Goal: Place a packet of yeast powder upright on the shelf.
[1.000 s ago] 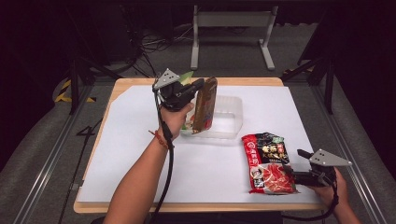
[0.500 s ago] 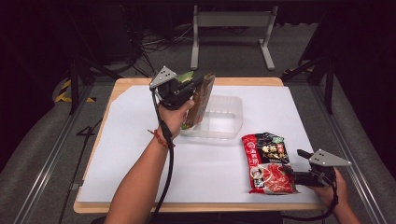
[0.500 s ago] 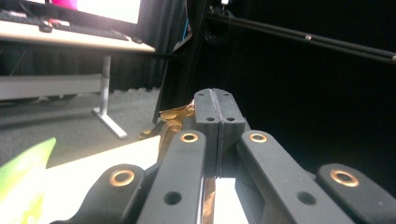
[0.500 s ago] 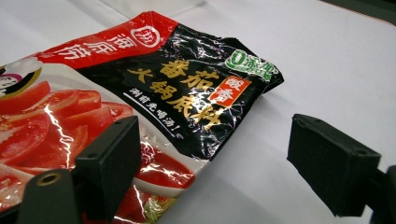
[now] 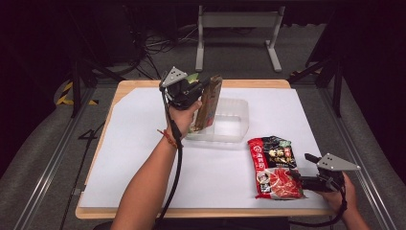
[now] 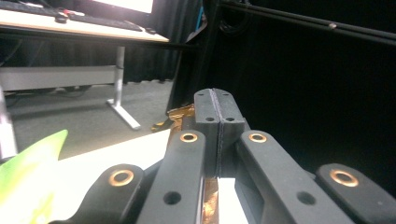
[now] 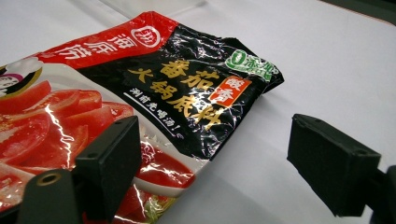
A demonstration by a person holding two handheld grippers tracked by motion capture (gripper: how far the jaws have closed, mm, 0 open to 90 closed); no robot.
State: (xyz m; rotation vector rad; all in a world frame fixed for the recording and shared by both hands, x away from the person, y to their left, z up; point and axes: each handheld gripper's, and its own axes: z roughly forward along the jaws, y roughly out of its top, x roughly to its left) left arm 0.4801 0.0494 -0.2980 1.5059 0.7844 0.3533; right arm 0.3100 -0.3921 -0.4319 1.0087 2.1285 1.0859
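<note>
Left gripper (image 5: 201,88) is held raised over the far-left part of the table (image 5: 143,143), near the far edge. Left forearm is stretched in from the near edge, wrist bent up, hand wrapped around the gripper body. Jaws are clamped on a brown packet (image 5: 208,103), gripped at its top edge; in the left gripper view the pads (image 6: 217,116) are pressed together with gold foil (image 6: 211,205) pinched between them. Packet is hung near-upright, slightly tilted, lower end inside the clear tray (image 5: 230,127) at its left end. Whether it touches the tray floor cannot be told. Something green (image 6: 28,163) is seen at the left of that view, blurred.

Right gripper (image 5: 299,177) is held low at the near-right corner, pointing left, roughly level with the table, hand behind it at the edge. Jaws are apart; one pad (image 7: 109,163) lies over the red pouch (image 5: 275,163), the other over bare table beside it. Pouch lies flat, near right of the tray, apart from it.
</note>
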